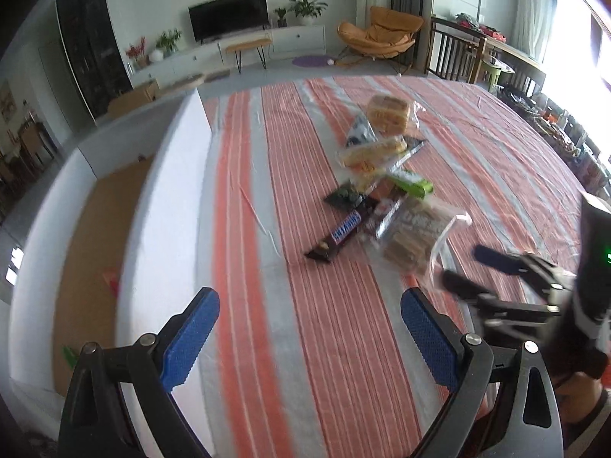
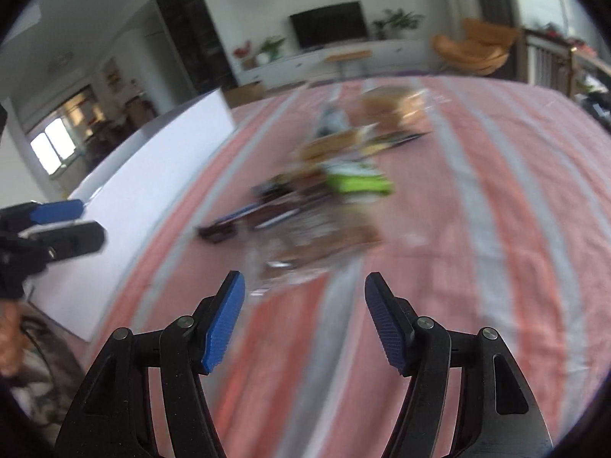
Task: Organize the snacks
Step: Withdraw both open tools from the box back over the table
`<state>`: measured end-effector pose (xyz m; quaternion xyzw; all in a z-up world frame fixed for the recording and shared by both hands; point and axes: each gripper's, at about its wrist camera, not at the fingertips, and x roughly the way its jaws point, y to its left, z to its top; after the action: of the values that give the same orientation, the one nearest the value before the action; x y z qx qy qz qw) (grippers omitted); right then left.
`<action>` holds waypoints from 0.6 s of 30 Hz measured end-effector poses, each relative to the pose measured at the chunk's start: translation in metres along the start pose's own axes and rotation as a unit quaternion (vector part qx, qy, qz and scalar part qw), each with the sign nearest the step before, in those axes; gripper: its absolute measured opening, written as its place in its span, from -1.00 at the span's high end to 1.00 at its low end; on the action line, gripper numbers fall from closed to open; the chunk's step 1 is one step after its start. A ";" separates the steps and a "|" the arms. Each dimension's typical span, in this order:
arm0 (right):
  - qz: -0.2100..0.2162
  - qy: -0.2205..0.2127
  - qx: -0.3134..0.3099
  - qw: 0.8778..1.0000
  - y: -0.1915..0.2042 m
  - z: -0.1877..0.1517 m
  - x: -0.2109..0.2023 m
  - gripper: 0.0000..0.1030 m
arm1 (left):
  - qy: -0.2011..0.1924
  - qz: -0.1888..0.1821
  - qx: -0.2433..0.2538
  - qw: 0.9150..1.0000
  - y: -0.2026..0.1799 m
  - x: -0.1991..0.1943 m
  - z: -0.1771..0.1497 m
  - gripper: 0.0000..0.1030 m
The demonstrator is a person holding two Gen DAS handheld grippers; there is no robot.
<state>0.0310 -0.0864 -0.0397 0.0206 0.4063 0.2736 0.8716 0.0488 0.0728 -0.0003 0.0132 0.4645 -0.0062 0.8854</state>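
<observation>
A heap of snacks lies on the striped tablecloth (image 1: 328,343). It holds a Snickers bar (image 1: 340,234), a clear bag of biscuits (image 1: 416,236), a green box (image 1: 412,185), a yellow cake packet (image 1: 372,150) and a bag of bread (image 1: 389,114). My left gripper (image 1: 311,297) hangs open over bare cloth, short of the Snickers bar. My right gripper (image 2: 304,278) is open with nothing between its pads. The blurred clear bag (image 2: 317,244) lies just past its tips. The right gripper (image 1: 462,265) also shows beside that bag in the left wrist view.
A white open box (image 1: 168,191) with a brown cardboard floor (image 1: 91,236) stands along the left side of the table. A red scrap lies inside it. The left gripper (image 2: 89,221) hovers by the box wall (image 2: 152,175). A living room with chairs lies beyond the table.
</observation>
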 end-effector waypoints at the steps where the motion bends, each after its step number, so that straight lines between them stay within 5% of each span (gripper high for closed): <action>1: -0.008 0.021 -0.007 1.000 0.006 0.004 0.014 -0.34 | 0.004 -0.002 -0.001 1.000 -0.001 0.002 -0.002 -0.85; 4: -0.090 0.046 -0.037 0.994 0.010 0.011 0.040 -0.29 | 0.012 -0.008 0.003 1.000 -0.005 0.004 -0.008 -0.85; 8: -0.166 0.017 0.053 0.985 -0.038 0.014 0.023 -0.36 | 0.022 -0.017 0.016 0.999 -0.014 0.011 -0.013 -0.85; 14: -0.193 -0.026 0.100 0.976 -0.076 -0.013 -0.020 -0.38 | 0.061 -0.054 0.001 0.997 -0.023 0.059 -0.017 -0.85; 18: -0.252 -0.064 0.142 0.955 -0.090 -0.013 -0.039 -0.37 | 0.067 -0.063 -0.017 0.996 -0.019 0.093 -0.015 -0.85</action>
<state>0.0428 -0.1841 -0.0439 0.0590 0.3762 -0.0173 0.9245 0.0893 0.0539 -0.0854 -0.0311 0.5227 -0.0533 0.8503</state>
